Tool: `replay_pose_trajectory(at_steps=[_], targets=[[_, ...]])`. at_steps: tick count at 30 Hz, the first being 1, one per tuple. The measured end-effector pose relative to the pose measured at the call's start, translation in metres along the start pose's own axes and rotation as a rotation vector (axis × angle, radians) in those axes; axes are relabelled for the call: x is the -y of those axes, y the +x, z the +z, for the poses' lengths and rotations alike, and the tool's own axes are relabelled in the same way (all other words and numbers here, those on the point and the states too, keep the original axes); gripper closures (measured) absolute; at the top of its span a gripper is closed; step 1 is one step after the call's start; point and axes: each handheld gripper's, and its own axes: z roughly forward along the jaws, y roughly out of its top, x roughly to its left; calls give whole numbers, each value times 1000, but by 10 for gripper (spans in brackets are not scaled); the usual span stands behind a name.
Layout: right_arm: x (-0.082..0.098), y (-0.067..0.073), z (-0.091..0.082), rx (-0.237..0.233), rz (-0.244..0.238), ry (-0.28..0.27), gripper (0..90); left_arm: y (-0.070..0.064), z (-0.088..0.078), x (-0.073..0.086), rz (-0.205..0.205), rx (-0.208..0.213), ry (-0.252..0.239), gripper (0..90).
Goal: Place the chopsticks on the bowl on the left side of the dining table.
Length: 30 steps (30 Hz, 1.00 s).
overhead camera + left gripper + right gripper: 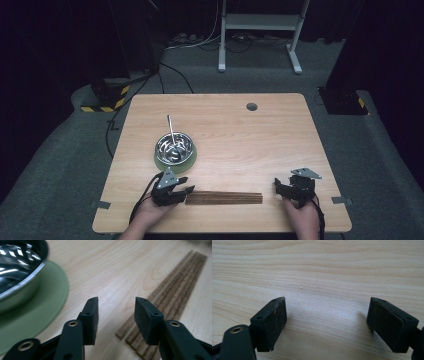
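A steel bowl (174,146) with a metal utensil (171,129) leaning in it stands on a round green mat (186,162) left of the table's middle. A flat strip of dark wooden slats (225,198) lies along the front of the table. My left gripper (185,185) sits at the strip's left end, open. In the left gripper view its jaws (116,315) stand apart above the table, the slats' end (170,290) lying beneath the right jaw, bowl (17,272) and green mat (45,305) at left. My right gripper (278,186), just right of the strip, is open over bare wood (327,322).
The wooden table (280,135) has a round cable hole (251,106) near its far edge. A person's hands come in over the front edge. On the floor behind stand a white frame (260,22) and a black-and-yellow striped base (107,97).
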Motion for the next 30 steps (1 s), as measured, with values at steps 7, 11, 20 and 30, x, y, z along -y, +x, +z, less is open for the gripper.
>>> replay_pose_trajectory(at_steps=[7, 11, 20, 30], targets=[[0, 0, 0, 0, 0, 0, 160, 0, 4, 3, -8, 15, 30, 609], [0, 0, 0, 1, 0, 0, 160, 0, 5, 3, -14, 11, 29, 623], [0, 0, 0, 1, 0, 0, 160, 0, 6, 3, -7, -4, 46, 640], [0, 0, 0, 1, 1, 0, 160, 2, 8, 2, -45, -54, 64, 643]])
